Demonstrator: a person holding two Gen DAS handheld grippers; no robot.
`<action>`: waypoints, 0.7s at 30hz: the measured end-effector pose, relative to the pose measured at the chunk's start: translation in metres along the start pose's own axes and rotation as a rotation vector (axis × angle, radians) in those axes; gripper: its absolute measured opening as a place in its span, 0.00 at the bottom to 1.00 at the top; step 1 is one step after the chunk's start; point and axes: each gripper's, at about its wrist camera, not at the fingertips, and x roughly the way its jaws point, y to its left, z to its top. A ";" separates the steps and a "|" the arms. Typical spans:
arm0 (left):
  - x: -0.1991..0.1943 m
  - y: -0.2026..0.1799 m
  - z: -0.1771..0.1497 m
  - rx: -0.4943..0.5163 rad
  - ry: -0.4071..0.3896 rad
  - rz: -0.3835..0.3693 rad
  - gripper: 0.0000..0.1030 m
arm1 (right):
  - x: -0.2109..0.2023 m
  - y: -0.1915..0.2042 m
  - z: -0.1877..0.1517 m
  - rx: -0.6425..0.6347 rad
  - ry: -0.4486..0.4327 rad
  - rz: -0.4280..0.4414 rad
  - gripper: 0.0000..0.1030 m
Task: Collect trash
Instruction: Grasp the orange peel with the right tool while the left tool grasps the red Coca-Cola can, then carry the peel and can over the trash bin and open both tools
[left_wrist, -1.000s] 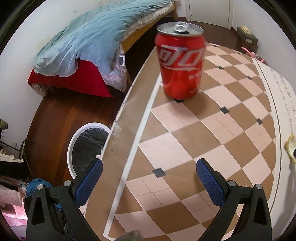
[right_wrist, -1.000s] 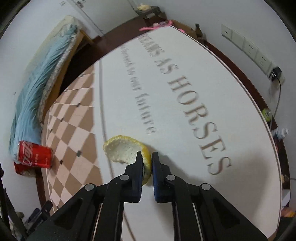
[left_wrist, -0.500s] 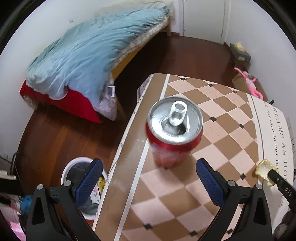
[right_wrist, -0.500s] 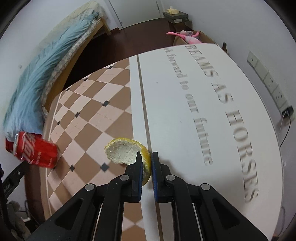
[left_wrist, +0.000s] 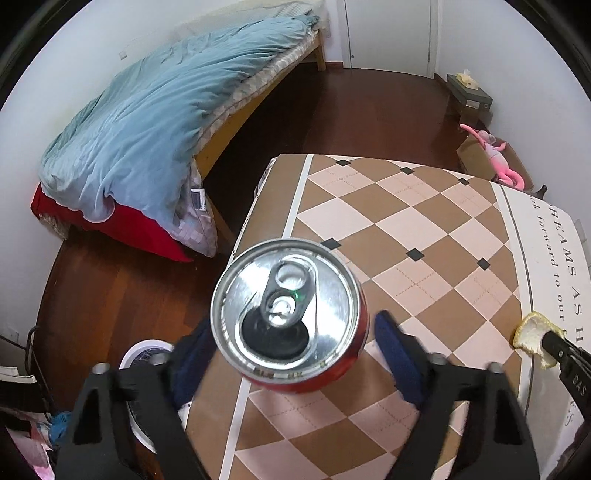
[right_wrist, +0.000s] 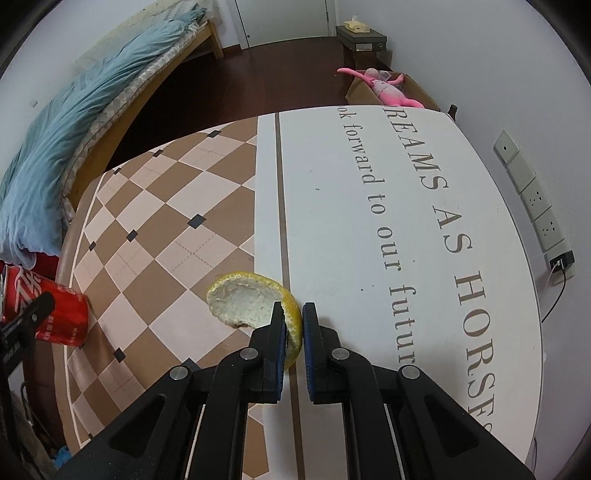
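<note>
A red soda can (left_wrist: 288, 306) stands upright near the left edge of the table (left_wrist: 424, 229), its opened top facing the left wrist camera. My left gripper (left_wrist: 291, 332) is open and straddles the can, one blue finger close to each side; contact cannot be told. In the right wrist view the can (right_wrist: 55, 310) shows at the far left behind a left finger (right_wrist: 31, 314). My right gripper (right_wrist: 293, 314) is shut on a curled yellow citrus peel (right_wrist: 247, 299), held just above the table where the checkered cloth meets the white one. The peel (left_wrist: 532, 332) also shows at the left wrist view's right edge.
A white-rimmed bin with a black liner (left_wrist: 147, 354) stands on the wooden floor below the table's left edge. A bed with a blue quilt (left_wrist: 155, 122) lies beyond. A box with a pink toy (right_wrist: 384, 88) and wall sockets (right_wrist: 535, 206) sit right of the table.
My left gripper rose from table level to above the can and came in around it, fingers slightly narrower. My right gripper carried the peel left, from the lettered cloth to the checkered edge.
</note>
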 end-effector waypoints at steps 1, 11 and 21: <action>0.000 0.000 0.001 -0.001 -0.001 0.002 0.65 | 0.000 -0.001 0.000 0.000 0.000 0.002 0.09; -0.028 0.009 -0.007 0.009 -0.072 0.013 0.63 | -0.026 0.018 -0.008 -0.069 -0.046 0.030 0.09; -0.111 0.077 -0.016 -0.025 -0.202 0.016 0.64 | -0.093 0.087 -0.022 -0.190 -0.135 0.140 0.09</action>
